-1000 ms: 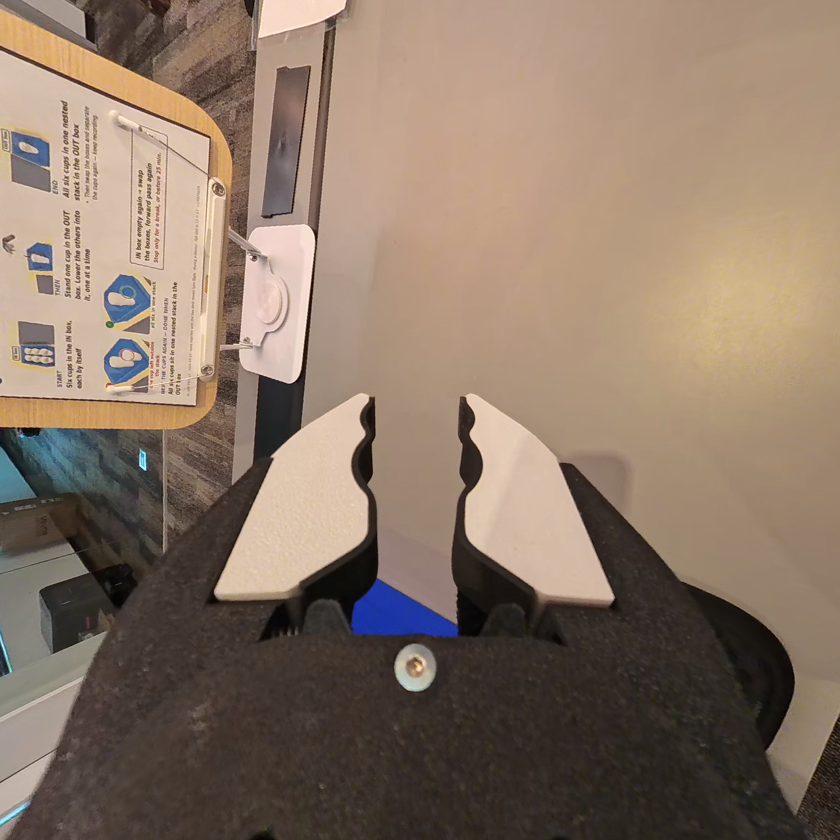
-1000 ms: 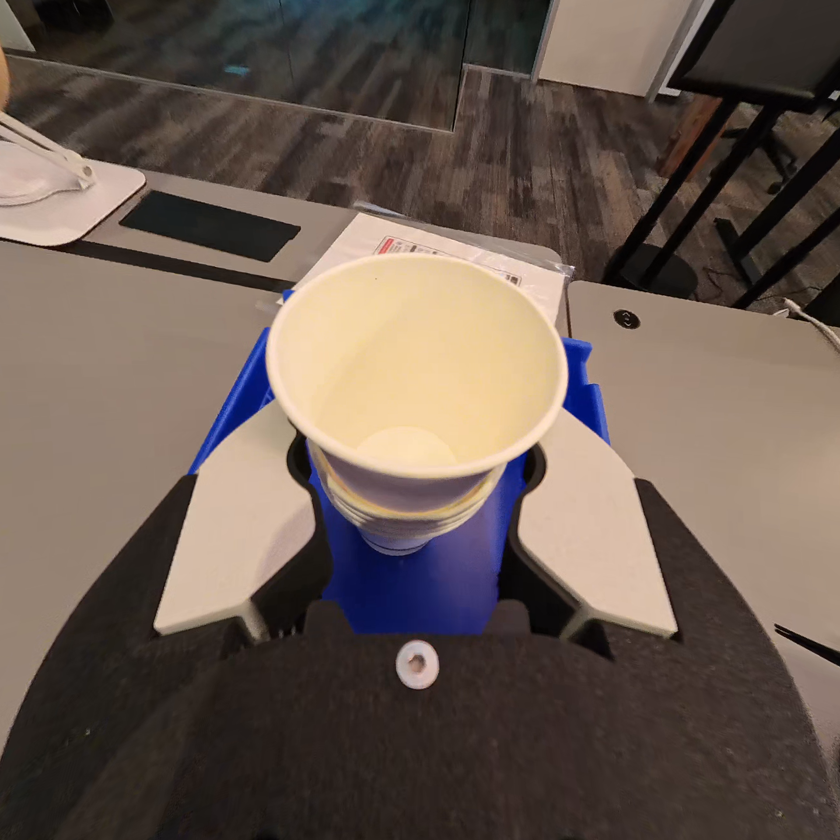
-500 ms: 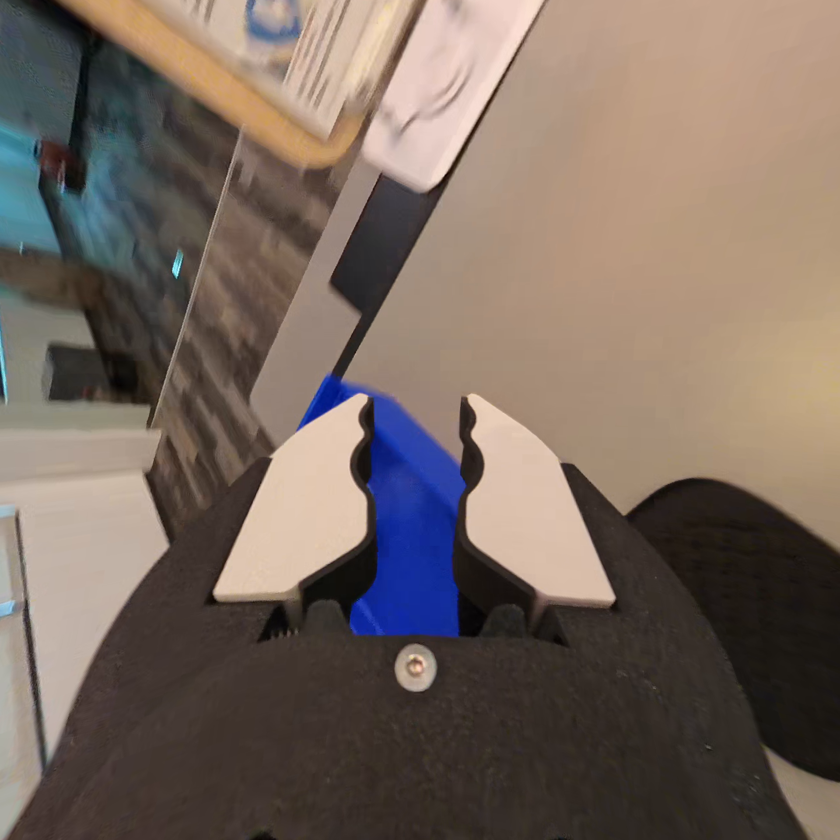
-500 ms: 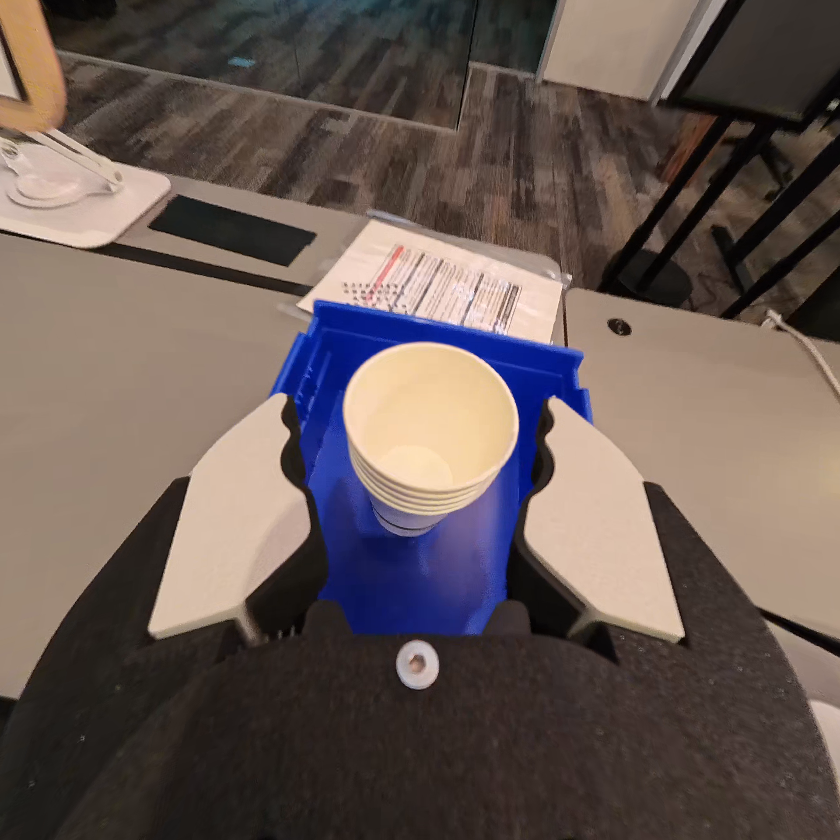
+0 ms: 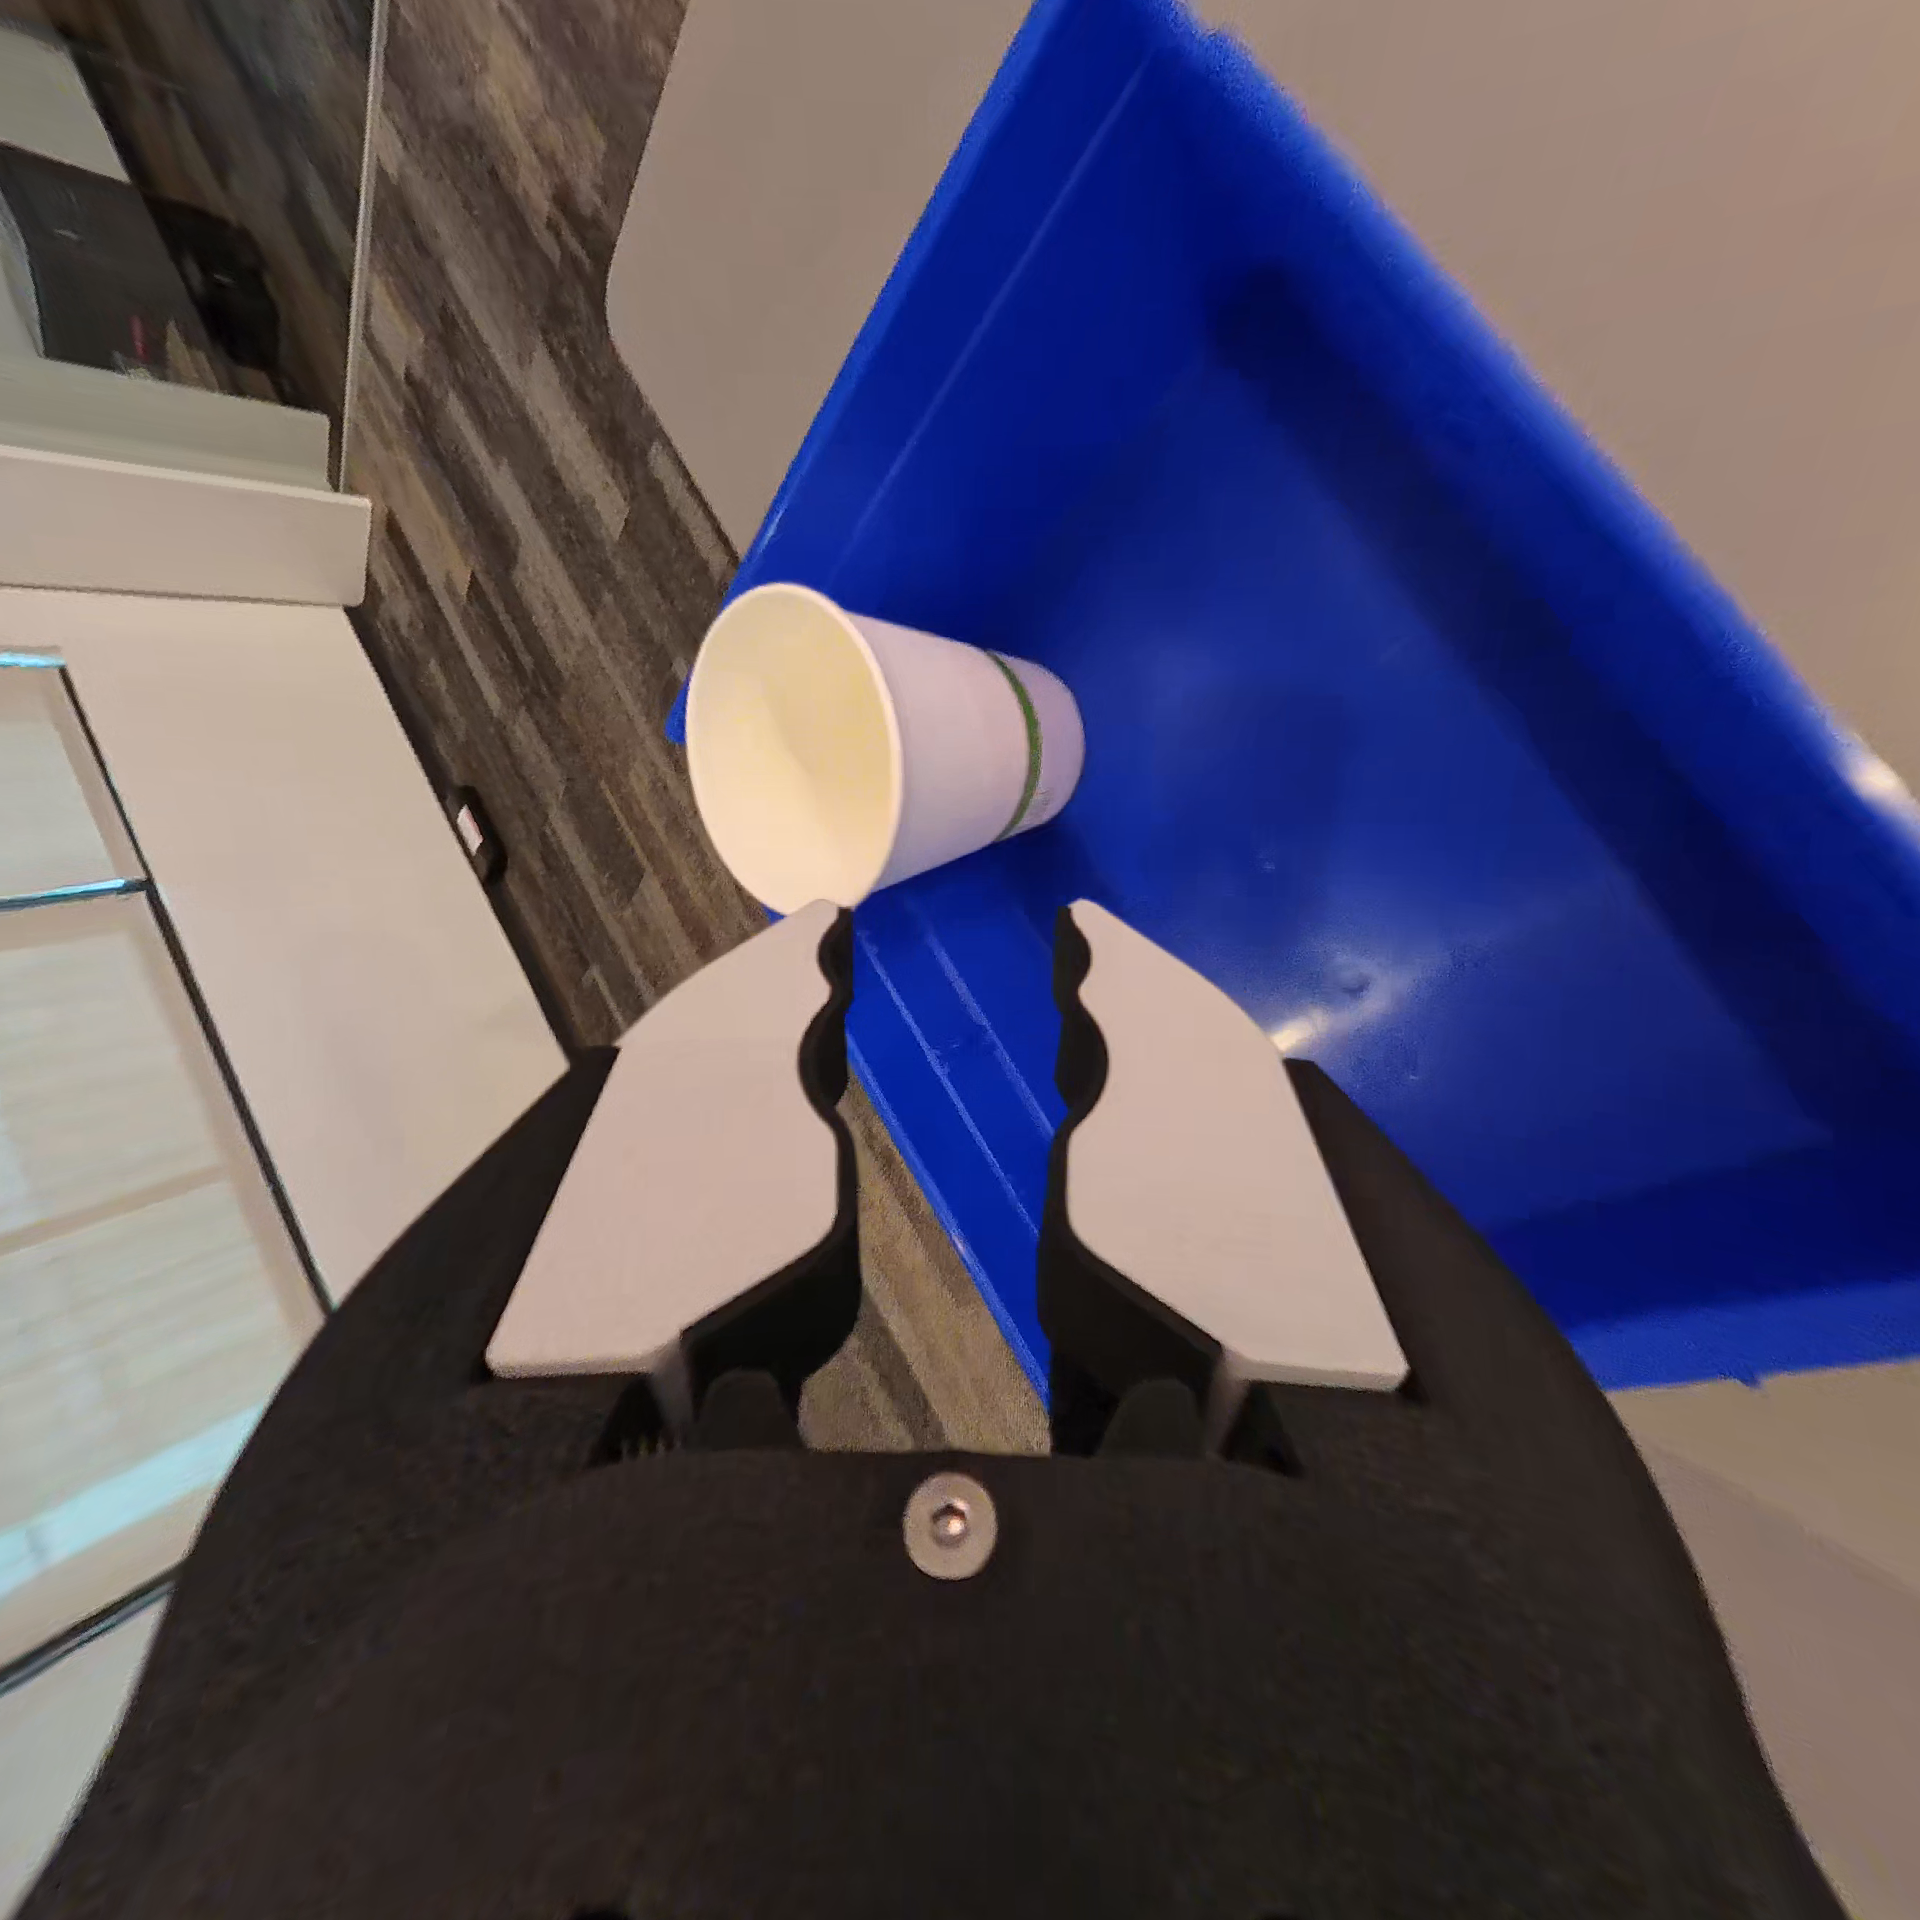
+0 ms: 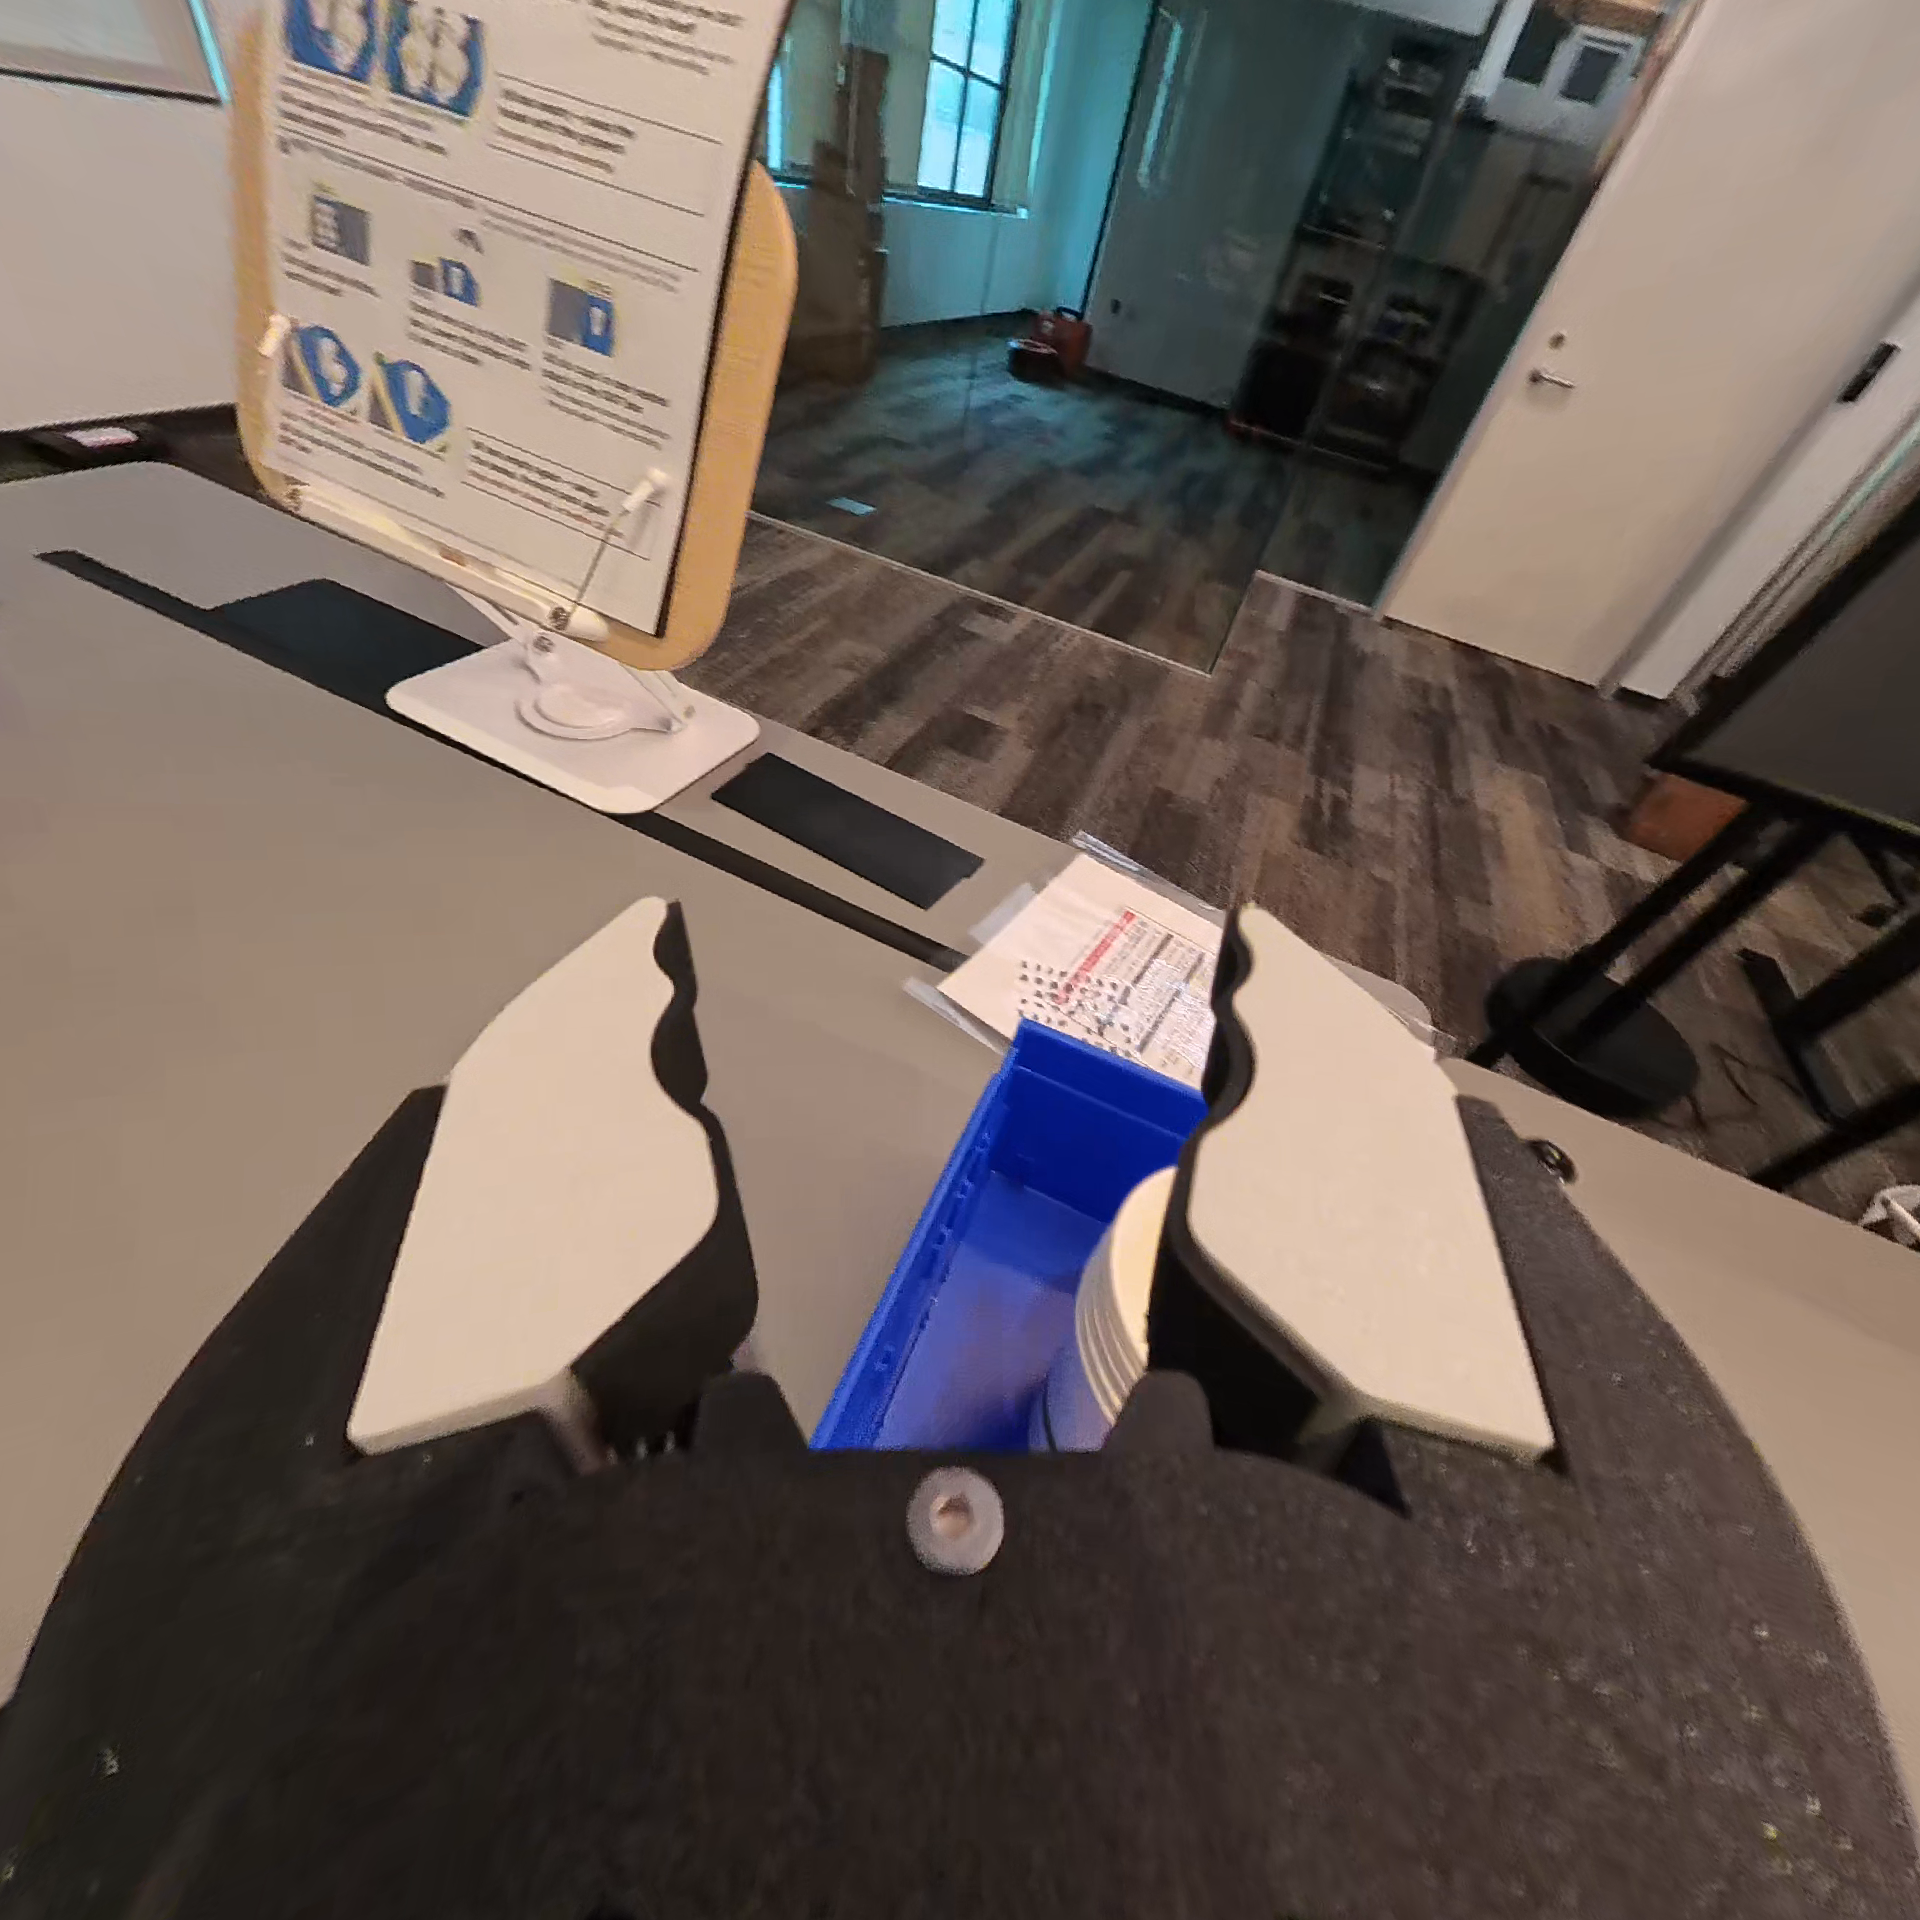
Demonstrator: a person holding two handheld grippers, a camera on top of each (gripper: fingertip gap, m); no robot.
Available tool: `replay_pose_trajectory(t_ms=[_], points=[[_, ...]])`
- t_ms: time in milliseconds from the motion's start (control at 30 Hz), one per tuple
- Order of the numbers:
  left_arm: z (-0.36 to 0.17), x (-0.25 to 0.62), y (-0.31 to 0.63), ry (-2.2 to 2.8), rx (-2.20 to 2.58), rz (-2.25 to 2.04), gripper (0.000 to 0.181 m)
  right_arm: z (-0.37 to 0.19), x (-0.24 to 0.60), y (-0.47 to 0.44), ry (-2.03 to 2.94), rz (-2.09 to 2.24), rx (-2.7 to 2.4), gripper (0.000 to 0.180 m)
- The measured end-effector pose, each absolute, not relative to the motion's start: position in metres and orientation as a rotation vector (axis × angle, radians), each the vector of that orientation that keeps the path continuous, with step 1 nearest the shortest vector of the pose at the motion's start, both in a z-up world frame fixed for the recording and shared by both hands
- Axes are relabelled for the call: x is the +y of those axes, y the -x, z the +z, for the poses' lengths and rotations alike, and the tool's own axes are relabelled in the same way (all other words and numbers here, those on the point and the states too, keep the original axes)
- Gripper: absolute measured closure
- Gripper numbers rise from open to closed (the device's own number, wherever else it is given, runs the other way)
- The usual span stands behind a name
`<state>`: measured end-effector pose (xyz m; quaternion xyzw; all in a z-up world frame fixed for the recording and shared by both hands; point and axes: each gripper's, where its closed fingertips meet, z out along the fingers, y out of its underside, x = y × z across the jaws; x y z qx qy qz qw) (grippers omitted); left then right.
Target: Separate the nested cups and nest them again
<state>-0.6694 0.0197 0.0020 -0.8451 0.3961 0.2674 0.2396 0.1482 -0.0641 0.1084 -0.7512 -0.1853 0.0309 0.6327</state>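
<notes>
The right gripper (image 6: 951, 961) has pulled back from the nested paper cups (image 6: 1122, 1304), which now sit beside its right finger in a blue bin (image 6: 935, 1320); its jaws gape wide, empty. The left gripper (image 5: 951, 914), partly open and empty, now faces a single paper cup (image 5: 883, 743) standing in another blue bin (image 5: 1455, 727).

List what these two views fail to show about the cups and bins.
- Right wrist view: the cup stack is mostly hidden behind the right tool's finger; its count and base are unreadable.
- Right wrist view: the blue bin is covered at its near end by the tool body.
- Left wrist view: the single cup's base contact with its blue bin is blurred.
</notes>
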Motion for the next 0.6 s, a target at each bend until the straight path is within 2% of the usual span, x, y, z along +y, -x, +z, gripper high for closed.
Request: replay_pose_trajectory(t_ms=[233, 600], points=[[-0.029, 0.053, 0.686, 2.379, 1.137, 0.795, 0.146, 0.114, -0.066, -0.124, 1.695, 0.117, -0.498, 0.087], [-0.068, 0.074, 0.68, 2.498, 1.293, 0.662, 0.15, 0.106, -0.059, -0.112, 1.723, 0.159, -0.529, 0.089]])
